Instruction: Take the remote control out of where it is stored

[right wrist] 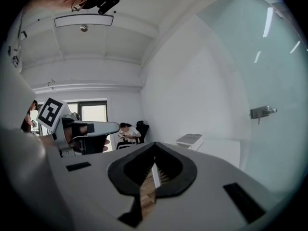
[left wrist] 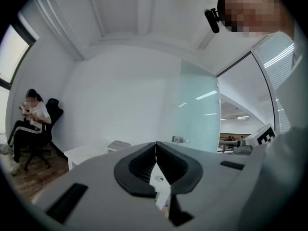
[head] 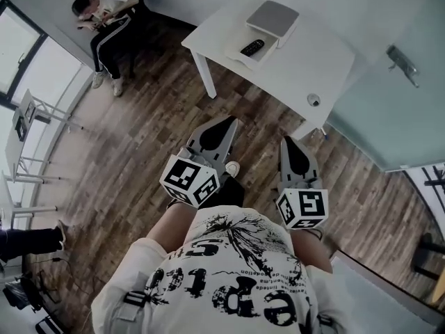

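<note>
We're standing on the wooden floor (head: 139, 131) with both grippers held low and close to our body, pointing ahead toward the white table (head: 306, 65). The table is well apart from us.

The left gripper (head: 224, 125) has its jaws pressed together. In its own view the dark ribbed pads meet along one line, with nothing between them. The right gripper (head: 291, 146) is the same, jaws closed and empty. The two sit side by side, near each other but not touching.

Up on the table is the remote control (head: 252, 46), a small dark bar. It lies flat on a white tray (head: 240, 60) that juts out from under a box (head: 272, 18) with a grey top. We can't tell whether the tray is a drawer of that box. Neither gripper is anywhere near it.

Near the table's closer corner sits a small round thing (head: 314, 99), too small to make out.

To the right is a glass door (head: 389, 120) with a metal handle (head: 402, 62). Off to the far left a person (head: 104, 16) sits on a dark chair (left wrist: 54, 110) against the wall, bent over something in their hands.
</note>
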Demonstrator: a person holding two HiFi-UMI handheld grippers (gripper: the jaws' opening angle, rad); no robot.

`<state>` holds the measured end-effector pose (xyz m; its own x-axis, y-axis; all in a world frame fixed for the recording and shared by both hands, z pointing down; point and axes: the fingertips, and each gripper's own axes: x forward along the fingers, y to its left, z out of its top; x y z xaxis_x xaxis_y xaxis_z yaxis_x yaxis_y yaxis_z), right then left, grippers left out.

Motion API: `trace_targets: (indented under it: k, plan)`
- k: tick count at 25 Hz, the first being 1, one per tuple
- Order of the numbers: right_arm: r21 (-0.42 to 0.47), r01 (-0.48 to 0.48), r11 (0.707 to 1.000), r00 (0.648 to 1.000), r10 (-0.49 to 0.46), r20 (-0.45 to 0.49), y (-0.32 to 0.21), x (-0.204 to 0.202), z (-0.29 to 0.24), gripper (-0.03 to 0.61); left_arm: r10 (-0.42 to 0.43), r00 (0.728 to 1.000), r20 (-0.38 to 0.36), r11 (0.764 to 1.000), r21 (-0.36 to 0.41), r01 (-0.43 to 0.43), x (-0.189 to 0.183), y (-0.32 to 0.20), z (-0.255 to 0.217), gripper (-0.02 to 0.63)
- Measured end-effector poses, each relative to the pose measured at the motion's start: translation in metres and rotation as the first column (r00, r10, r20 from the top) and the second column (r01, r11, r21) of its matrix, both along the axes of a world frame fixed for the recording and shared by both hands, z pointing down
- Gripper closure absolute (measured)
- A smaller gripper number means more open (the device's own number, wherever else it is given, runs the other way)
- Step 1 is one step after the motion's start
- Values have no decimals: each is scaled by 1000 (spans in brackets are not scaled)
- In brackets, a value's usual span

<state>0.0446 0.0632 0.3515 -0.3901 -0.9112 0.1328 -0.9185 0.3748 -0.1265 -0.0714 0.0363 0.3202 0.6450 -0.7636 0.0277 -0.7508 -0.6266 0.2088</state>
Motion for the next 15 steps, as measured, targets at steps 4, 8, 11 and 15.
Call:
trace_targets:
  k: [4, 8, 11, 15]
  plan:
    - [28, -34, 999, 999, 35, -24, -62, -10, -16, 577, 24, 1000, -14, 1000, 3, -24, -14, -65, -8, 604]
    - [24, -70, 997, 997, 70, -35, -117, -23, -20, 577, 49, 999, 4, 999, -11, -49, -27, -123, -4, 604]
    - [11, -85, 996, 995, 86, -46, -155, -35, -17, 577, 89, 996, 12, 996, -7, -89, -33, -162, -2, 604]
    - [-8, -112, 994, 992, 111, -66, -198, -46, -8, 577, 143, 989, 46, 989, 17, -144, -37, -199, 2, 604]
